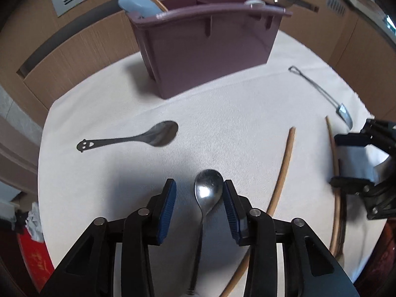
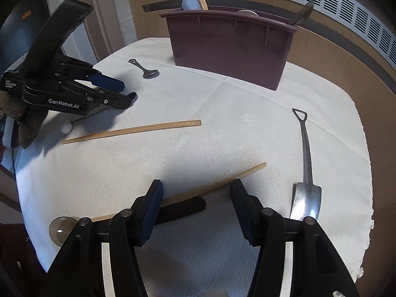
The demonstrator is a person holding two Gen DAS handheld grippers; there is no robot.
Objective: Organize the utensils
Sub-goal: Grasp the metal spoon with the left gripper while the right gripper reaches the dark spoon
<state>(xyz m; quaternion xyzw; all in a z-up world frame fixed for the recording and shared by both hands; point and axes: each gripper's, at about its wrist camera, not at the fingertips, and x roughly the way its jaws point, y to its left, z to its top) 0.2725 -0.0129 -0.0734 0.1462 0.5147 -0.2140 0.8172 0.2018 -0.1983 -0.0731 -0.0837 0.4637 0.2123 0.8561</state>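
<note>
Left gripper (image 1: 200, 193) open, straddling spoon (image 1: 207, 190); right gripper (image 2: 196, 193) open over chopstick (image 2: 222, 183). Centre each before closing.

Soft daylight lit the white tablecloth (image 1: 222, 113); grippers cast dark shadows near its front edge. Glare marked the shovel spoon (image 2: 307, 200). Fisheye bent edges; corners were black.

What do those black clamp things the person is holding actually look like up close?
Each hand-held gripper is black, with jointed linkage arms and round silver pins. The left one has ribbed dark blue pads and white "GenRobot.AI" lettering on its side, plus a tall black handle. The right one has the same black build, with dark blue pads. A brown fuzzy glove or sleeve shows behind the left one.
</note>
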